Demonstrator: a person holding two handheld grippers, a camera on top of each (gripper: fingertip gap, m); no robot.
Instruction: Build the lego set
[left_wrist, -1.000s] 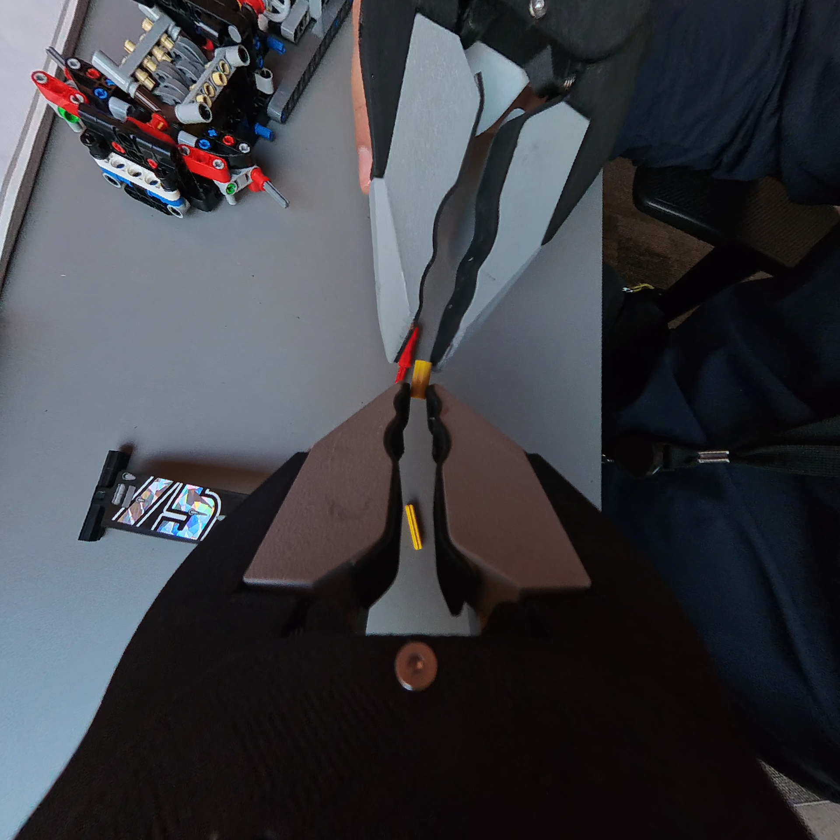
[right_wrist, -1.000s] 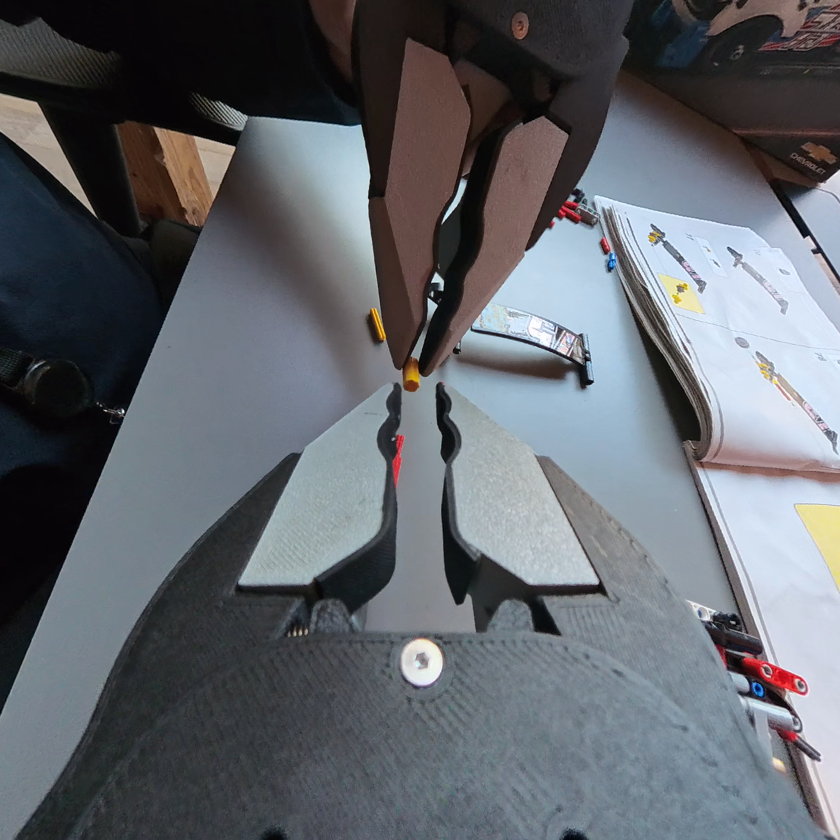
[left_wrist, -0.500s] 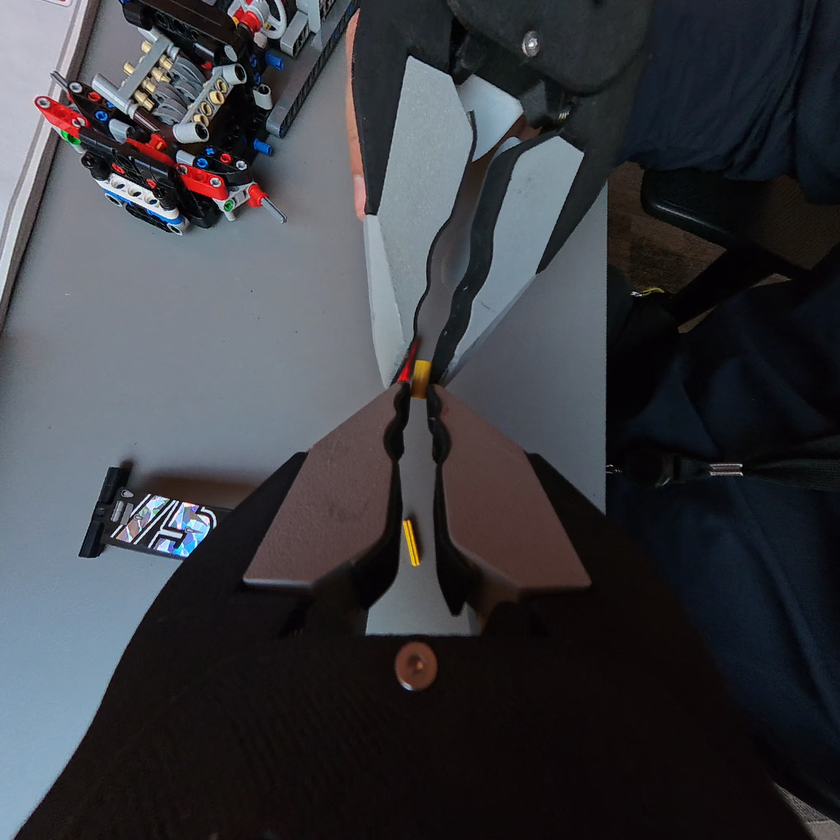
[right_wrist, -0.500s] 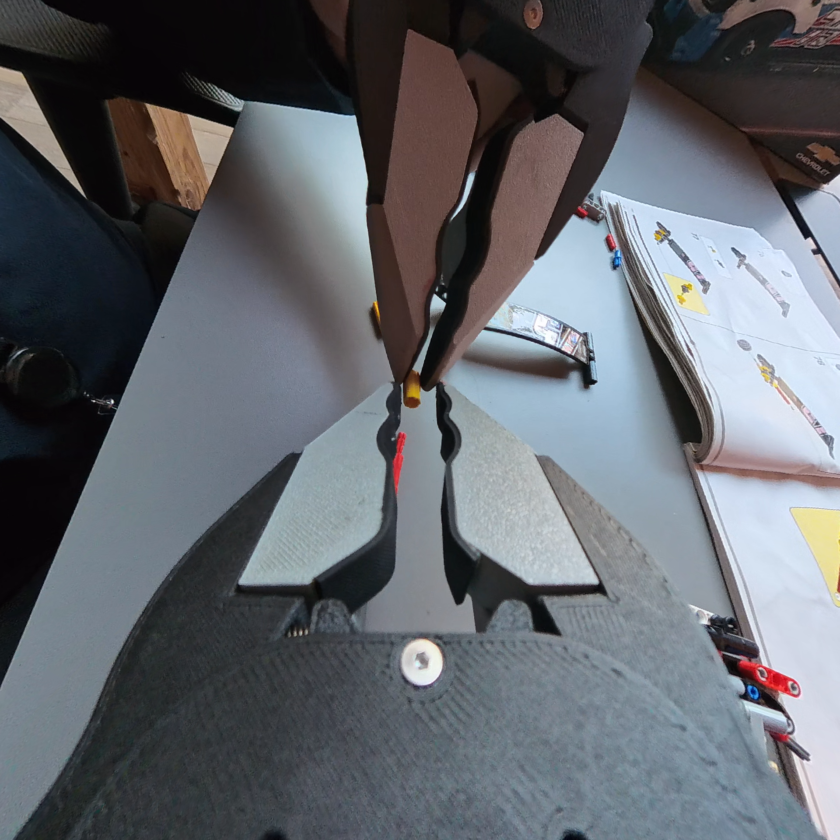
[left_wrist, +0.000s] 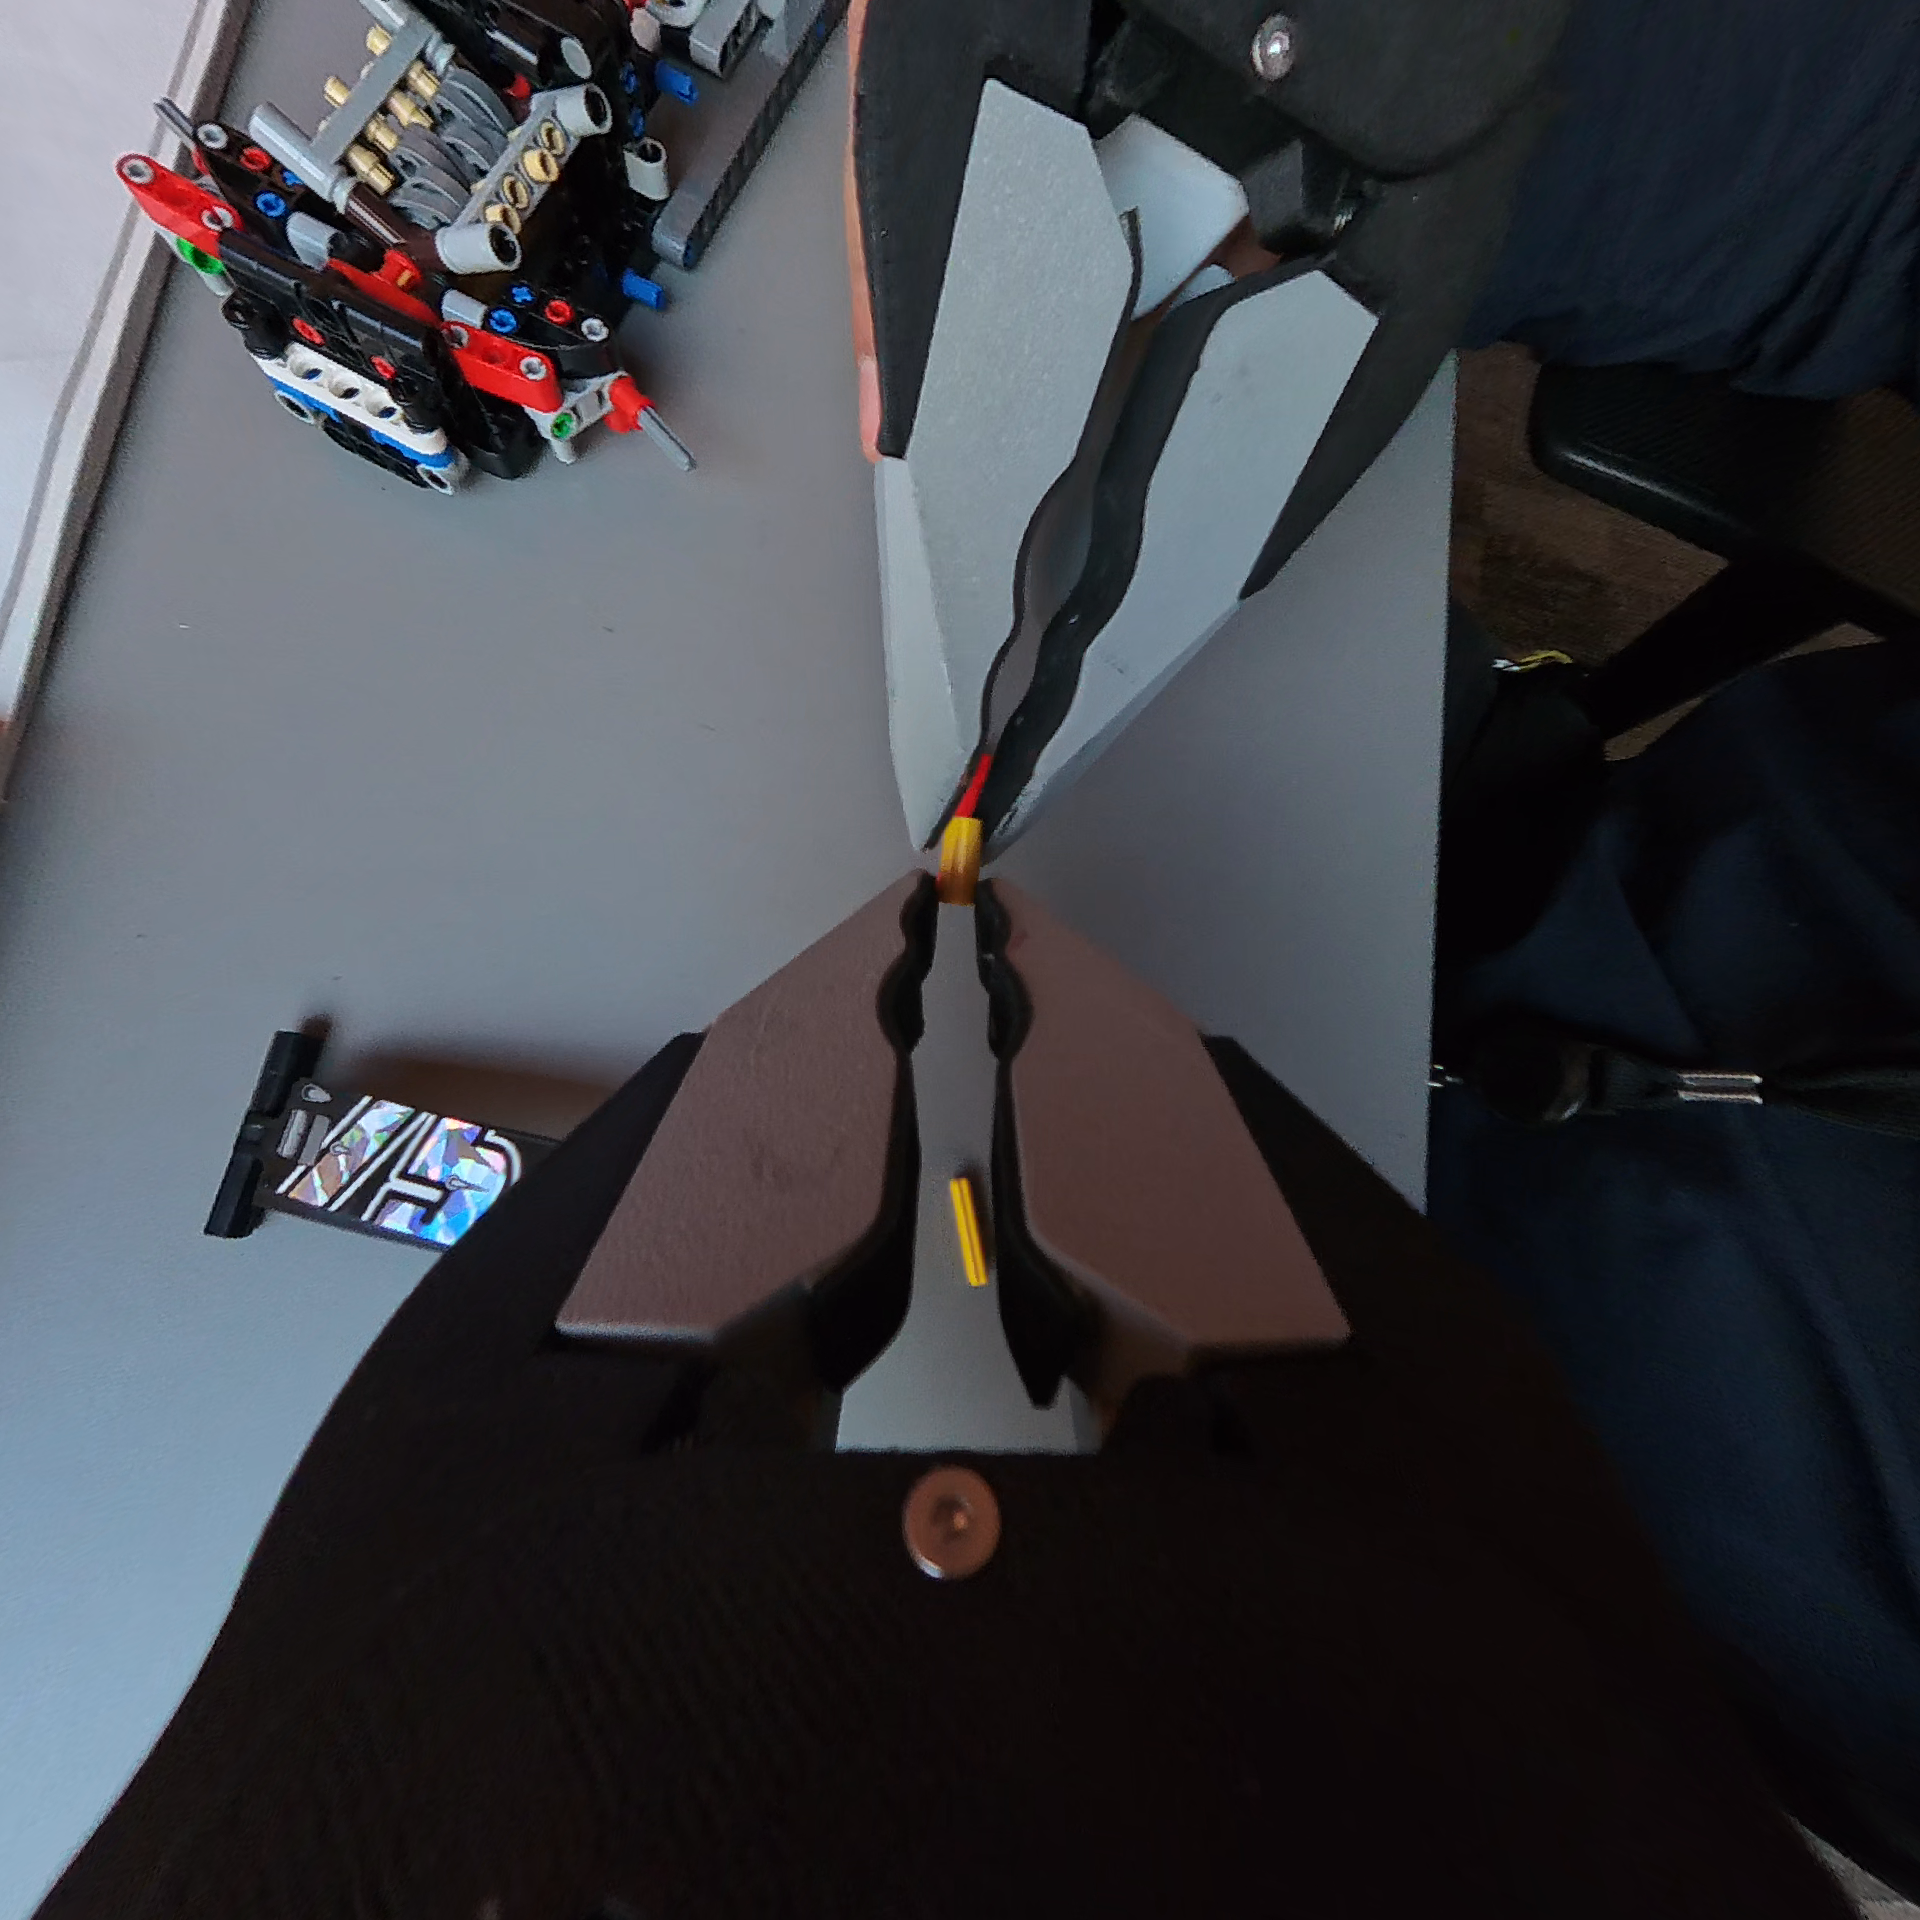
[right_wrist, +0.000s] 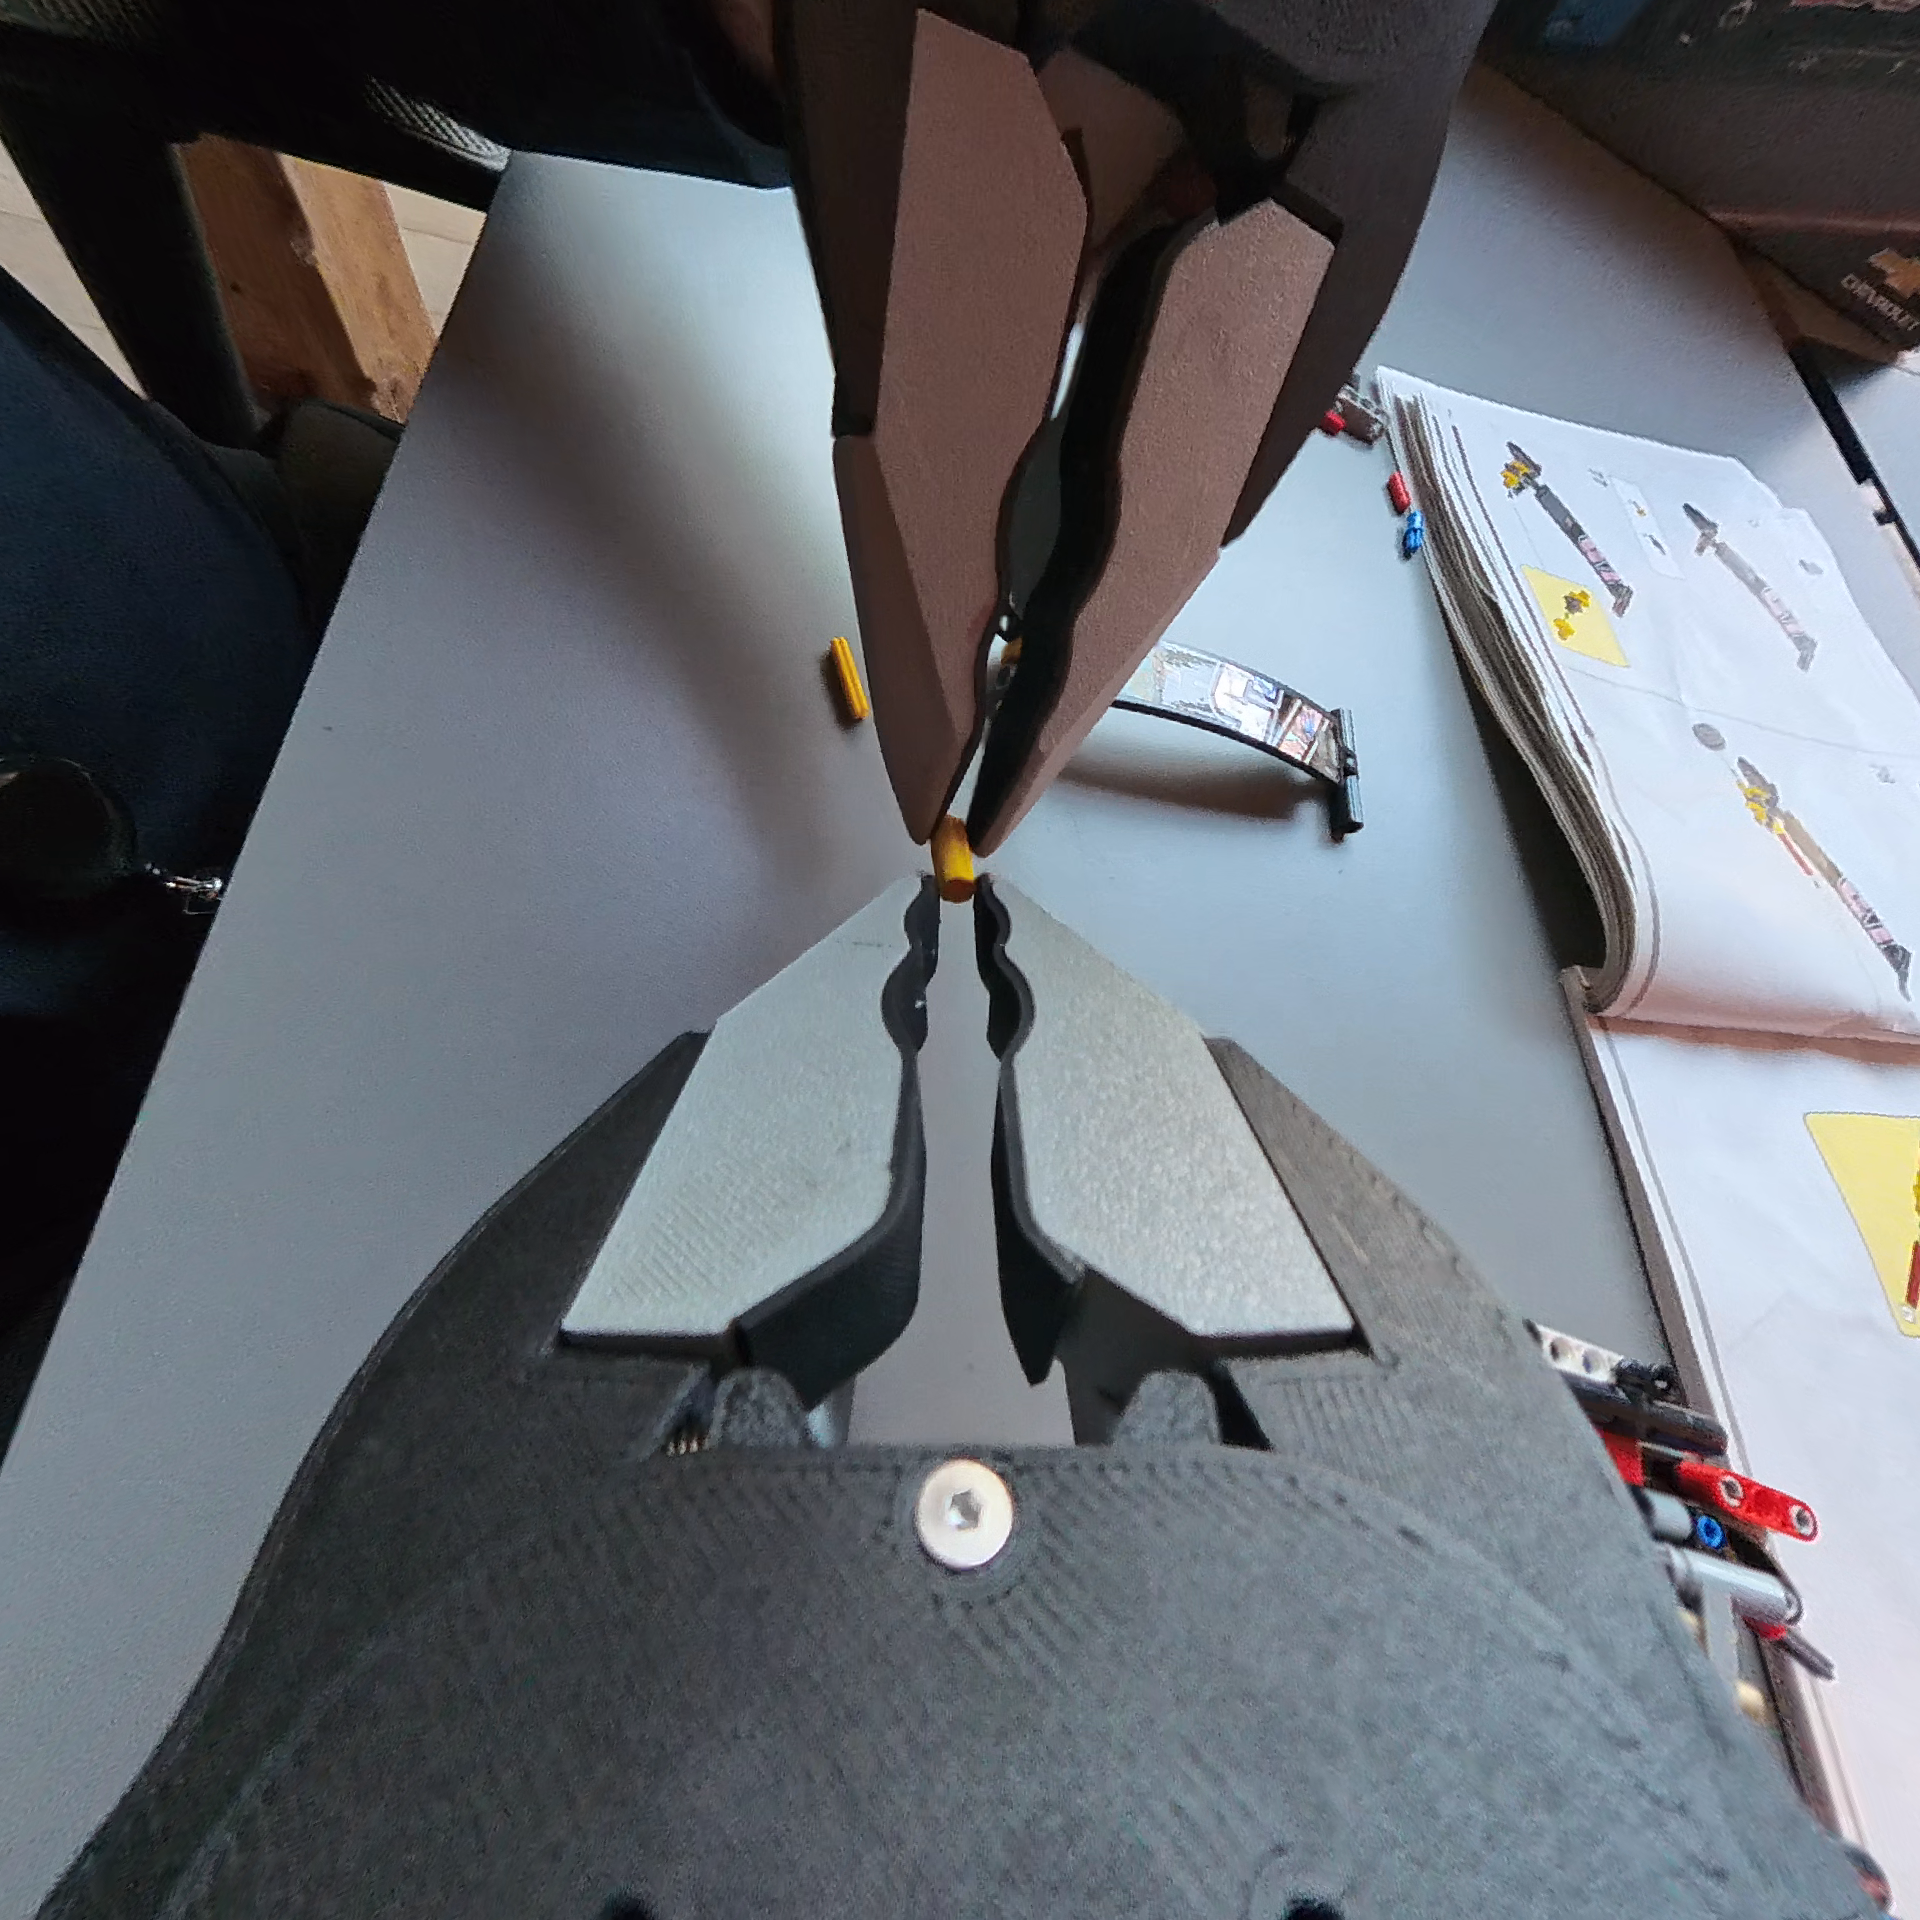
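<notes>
- Left tool closed on near end of small yellow bush, tip to tip with right tool.
- Right tool clamped on same bush, red axle between its fingers.
- Loose yellow axle on grey tabletop below.
</notes>
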